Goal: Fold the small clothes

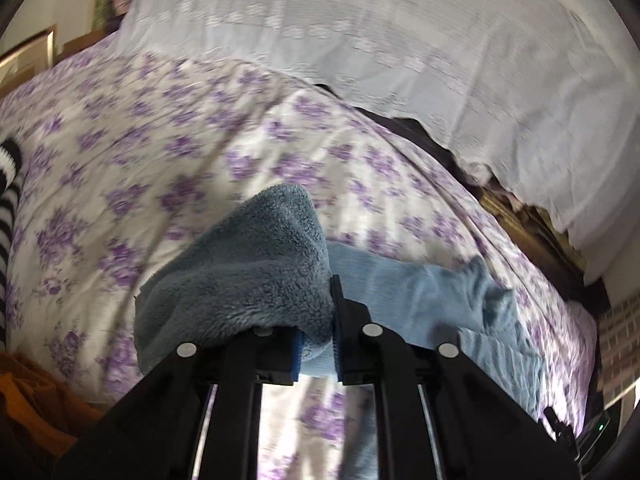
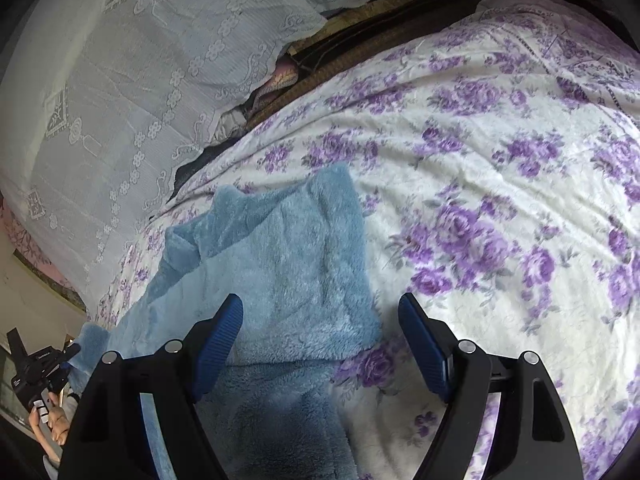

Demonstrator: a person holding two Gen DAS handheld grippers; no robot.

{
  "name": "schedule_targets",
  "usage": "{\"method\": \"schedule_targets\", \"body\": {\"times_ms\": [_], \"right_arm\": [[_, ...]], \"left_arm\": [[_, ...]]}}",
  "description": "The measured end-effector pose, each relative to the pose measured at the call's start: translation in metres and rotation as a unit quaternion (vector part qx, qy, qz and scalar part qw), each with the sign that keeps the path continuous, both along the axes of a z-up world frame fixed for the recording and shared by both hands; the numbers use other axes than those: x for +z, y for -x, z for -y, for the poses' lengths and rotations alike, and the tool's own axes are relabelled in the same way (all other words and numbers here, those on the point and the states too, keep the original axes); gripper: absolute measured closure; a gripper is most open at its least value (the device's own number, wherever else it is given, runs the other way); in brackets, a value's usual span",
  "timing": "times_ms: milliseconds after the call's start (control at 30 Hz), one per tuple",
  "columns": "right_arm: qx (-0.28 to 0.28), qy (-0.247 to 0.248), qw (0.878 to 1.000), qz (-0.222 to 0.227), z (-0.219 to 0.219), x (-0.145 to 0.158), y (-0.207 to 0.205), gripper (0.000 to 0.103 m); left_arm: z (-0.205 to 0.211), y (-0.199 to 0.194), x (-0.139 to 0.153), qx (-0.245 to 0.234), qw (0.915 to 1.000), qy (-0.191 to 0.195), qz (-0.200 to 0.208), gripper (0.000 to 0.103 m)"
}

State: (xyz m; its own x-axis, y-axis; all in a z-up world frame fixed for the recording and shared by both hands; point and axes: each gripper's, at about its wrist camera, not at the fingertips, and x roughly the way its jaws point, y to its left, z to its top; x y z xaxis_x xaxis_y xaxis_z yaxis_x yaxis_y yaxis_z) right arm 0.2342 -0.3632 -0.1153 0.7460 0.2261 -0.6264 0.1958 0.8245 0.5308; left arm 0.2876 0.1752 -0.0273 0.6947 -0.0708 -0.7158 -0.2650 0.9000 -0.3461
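Observation:
A fluffy blue garment (image 2: 288, 264) lies on the purple-flowered bedspread (image 2: 500, 184). In the left wrist view my left gripper (image 1: 316, 344) is shut on a bunched edge of the blue garment (image 1: 248, 276), lifted above the bed; the rest of it trails to the right. In the right wrist view my right gripper (image 2: 320, 344) is open, its blue pads (image 2: 218, 344) spread just above the garment's near right corner. It holds nothing. The left gripper and the hand holding it show at the lower left of that view (image 2: 36, 368).
A white lace cover (image 2: 120, 92) lies along the far side of the bed, with a dark wooden edge (image 2: 360, 44) between it and the bedspread. A black-and-white striped piece (image 1: 10, 184) and an orange cloth (image 1: 28, 404) lie at the left in the left wrist view.

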Motion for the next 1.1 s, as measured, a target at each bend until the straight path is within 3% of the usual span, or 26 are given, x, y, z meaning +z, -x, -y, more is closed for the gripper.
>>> {"method": "schedule_targets", "body": {"times_ms": [400, 767, 933, 1100], "right_arm": [[-0.013, -0.017, 1.000, -0.002, 0.007, -0.003, 0.002, 0.023], [-0.015, -0.026, 1.000, -0.005, 0.007, -0.005, 0.002, 0.022], [-0.014, -0.027, 1.000, -0.005, 0.007, -0.005, 0.001, 0.023], [-0.015, -0.026, 1.000, -0.005, 0.007, -0.005, 0.001, 0.022]], "left_arm": [[0.086, -0.011, 0.026, -0.084, 0.9958, -0.037, 0.011, 0.092], [0.177, -0.016, 0.043, -0.157, 0.9849, -0.063, 0.039, 0.092], [0.221, -0.019, 0.031, -0.191, 0.9778, -0.076, 0.040, 0.092], [0.262, -0.025, -0.010, -0.218, 0.9707, -0.099, 0.012, 0.092]]}}
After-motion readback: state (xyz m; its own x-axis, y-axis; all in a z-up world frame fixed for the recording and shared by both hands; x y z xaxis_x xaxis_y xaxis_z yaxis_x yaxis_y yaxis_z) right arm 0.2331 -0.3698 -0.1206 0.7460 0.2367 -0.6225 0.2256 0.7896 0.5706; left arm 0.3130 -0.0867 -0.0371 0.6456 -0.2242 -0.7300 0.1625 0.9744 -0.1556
